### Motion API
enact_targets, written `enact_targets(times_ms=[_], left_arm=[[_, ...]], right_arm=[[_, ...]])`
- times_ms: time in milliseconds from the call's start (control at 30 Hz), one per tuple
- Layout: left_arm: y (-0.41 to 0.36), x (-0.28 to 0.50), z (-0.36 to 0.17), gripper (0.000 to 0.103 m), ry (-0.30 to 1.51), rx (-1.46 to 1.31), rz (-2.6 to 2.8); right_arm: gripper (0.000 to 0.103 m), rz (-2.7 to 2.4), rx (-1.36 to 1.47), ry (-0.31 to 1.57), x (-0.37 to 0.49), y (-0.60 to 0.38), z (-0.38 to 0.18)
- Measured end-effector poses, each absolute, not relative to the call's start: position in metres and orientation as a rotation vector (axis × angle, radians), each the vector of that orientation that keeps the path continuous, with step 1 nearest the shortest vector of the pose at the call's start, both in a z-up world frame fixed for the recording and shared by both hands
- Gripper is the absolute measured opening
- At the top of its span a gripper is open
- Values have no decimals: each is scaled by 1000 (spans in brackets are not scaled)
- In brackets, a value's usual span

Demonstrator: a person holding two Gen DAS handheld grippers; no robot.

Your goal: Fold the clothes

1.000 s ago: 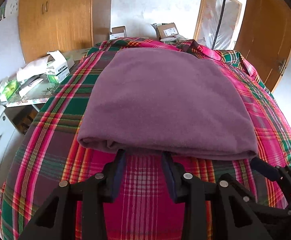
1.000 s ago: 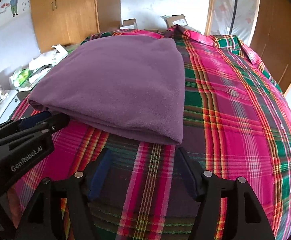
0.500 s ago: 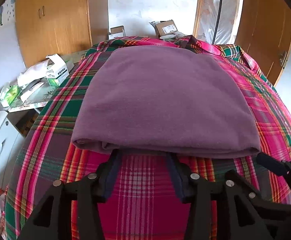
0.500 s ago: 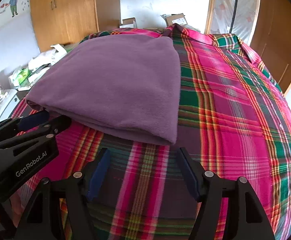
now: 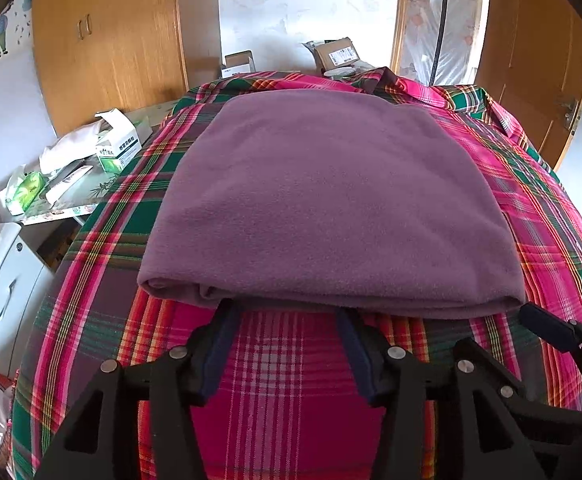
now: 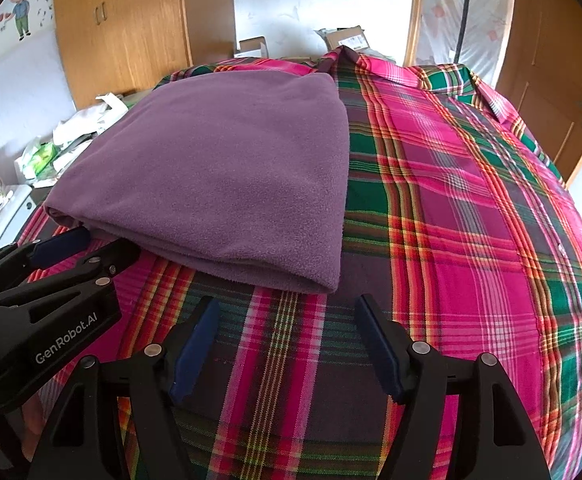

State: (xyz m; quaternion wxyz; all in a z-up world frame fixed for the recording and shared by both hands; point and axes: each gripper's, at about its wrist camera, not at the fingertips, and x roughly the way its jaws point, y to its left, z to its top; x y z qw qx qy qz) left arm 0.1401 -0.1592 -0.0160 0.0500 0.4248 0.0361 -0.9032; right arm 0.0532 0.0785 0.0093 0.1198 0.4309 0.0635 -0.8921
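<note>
With both sets of jaws spread wide and empty, the left gripper (image 5: 285, 312) noses against the near hem of the folded purple fleece (image 5: 331, 208) on the plaid sheet (image 6: 471, 220); the right gripper (image 6: 287, 312) waits just short of its right corner. Each should slide under every layer before pinching.

Bed, plaid cover (image 5: 283, 380) in pink, green and purple; folded purple fleece garment (image 5: 331, 208) lying flat on it.
</note>
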Motion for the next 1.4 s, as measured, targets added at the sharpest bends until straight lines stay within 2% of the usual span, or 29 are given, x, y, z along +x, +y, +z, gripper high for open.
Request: enact_targets(times_ms=[367,1400], left_arm=[[-158,137,-17,62,120,1303,-2754],[-158,136,-17,63,115,1304,-2753]], right_arm=[[73,-2602,1257,191,51,77,9],[73,-2601,1255,192,51,77,9]])
